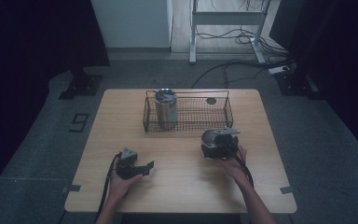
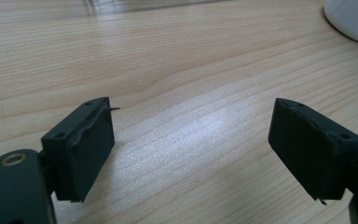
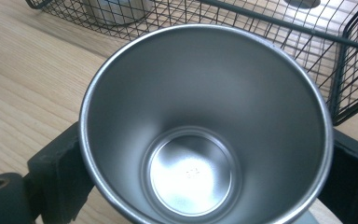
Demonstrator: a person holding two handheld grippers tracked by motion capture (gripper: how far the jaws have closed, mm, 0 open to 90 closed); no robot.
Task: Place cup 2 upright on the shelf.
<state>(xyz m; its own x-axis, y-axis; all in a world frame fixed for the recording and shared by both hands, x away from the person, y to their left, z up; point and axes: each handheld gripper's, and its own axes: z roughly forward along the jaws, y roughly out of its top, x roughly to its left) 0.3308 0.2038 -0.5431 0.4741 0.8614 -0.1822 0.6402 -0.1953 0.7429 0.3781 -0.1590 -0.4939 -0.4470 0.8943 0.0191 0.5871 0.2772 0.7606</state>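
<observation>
A steel cup point(image 1: 210, 137) stands upright on the wooden table point(image 1: 182, 186), just in front of a black wire basket point(image 1: 191, 122). My right gripper point(image 1: 218, 145) is shut on it. In the right gripper view the empty cup point(image 3: 205, 116) sits between the two black jaws of the right gripper point(image 3: 205, 172), which press on its sides. My left gripper point(image 1: 144, 168) rests low over the table at the front left. In its own view the left gripper point(image 2: 191, 149) stands open, with bare wood between the pads point(image 2: 93, 144).
In the left end of the basket stands a tall steel canister point(image 1: 166, 108), and a small dark round piece point(image 1: 211, 101) lies at its right end. The basket wall point(image 3: 270, 23) is close behind the cup. A white rounded object point(image 2: 354, 18) shows at the far right of the left gripper view.
</observation>
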